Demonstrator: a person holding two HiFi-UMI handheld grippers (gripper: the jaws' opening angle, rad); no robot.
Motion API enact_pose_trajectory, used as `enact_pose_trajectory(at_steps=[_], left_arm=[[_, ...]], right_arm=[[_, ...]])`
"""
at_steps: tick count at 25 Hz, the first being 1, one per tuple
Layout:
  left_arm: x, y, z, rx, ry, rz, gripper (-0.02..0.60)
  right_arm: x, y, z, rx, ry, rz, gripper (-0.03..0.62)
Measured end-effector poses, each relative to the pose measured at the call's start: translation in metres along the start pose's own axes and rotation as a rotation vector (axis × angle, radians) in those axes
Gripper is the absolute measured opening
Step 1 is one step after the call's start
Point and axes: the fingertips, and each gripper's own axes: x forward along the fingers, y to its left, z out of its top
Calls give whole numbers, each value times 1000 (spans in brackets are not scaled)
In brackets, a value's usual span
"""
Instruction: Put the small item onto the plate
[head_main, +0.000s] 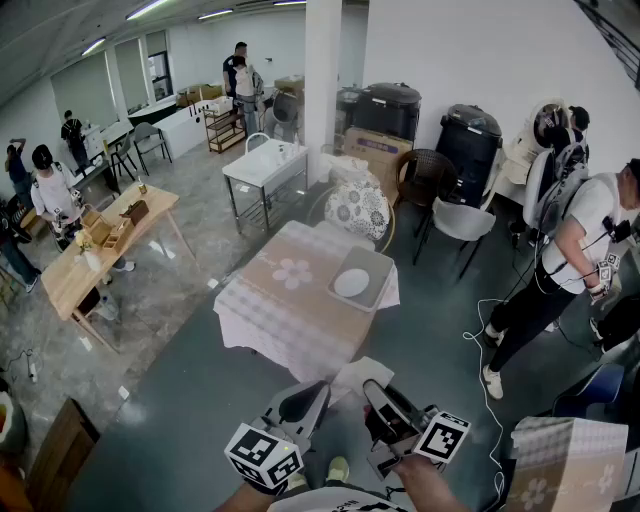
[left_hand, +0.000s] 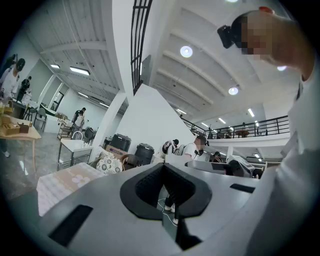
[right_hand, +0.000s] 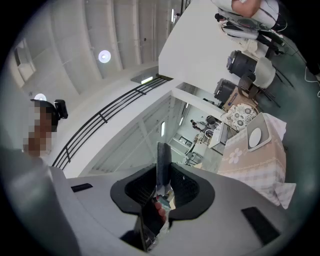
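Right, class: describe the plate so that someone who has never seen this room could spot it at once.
Find the white pillar mid-room; in front of it stands a table under a pink checked cloth. On its right end lies a grey tray, and the plate sits on that: the only round, plain white thing on the table.

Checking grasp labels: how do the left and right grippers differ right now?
The left gripper has its jaws together with nothing between them; the right gripper is clamped on a thin dark packet. The left gripper sits upright; the right gripper is rolled onto its side. Both are well short of the plate.
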Motion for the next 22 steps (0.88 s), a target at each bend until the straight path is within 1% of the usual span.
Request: enact_pose_trajectory(at_steps=[14, 18, 22], left_arm=[[3, -3, -2, 12, 16, 11, 6], [8, -4, -4, 11, 21, 20, 6], [17, -4, -7, 18, 25, 29, 6]], right_arm=[[-1, -1, -1, 11, 17, 20, 91], [-2, -4, 0, 50, 27, 43, 92], [-3, -10, 7, 59, 29, 58, 91]])
